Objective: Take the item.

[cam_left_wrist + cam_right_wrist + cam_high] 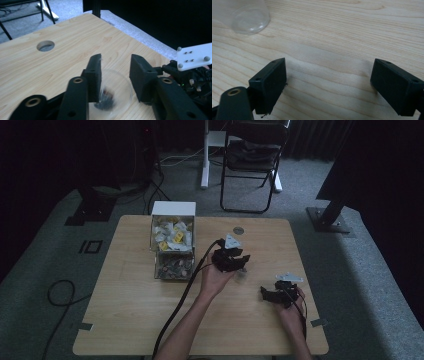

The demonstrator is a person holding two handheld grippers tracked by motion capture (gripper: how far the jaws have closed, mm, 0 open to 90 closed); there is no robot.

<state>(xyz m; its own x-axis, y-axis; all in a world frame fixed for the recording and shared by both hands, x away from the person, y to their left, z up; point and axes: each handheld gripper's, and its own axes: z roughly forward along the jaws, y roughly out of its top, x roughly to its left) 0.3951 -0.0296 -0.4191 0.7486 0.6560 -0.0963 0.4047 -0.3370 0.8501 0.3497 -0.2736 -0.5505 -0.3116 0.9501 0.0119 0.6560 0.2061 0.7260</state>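
Left tongs (115, 75) apart, straddling clear plastic cup (116, 96) with dark bits inside, standing on desk (62, 62). Right tongs (327, 87) apart, empty. Cup looks light, thin-walled, slippery: grip mid-wall gently, or it'll crush.

The pale wooden bench (62, 50) shows smooth, matt grain. A small clear plastic cup (117, 87) on it looks glossy and see-through. The left claw (116, 75) and right claw (328, 87) are matt black plastic.
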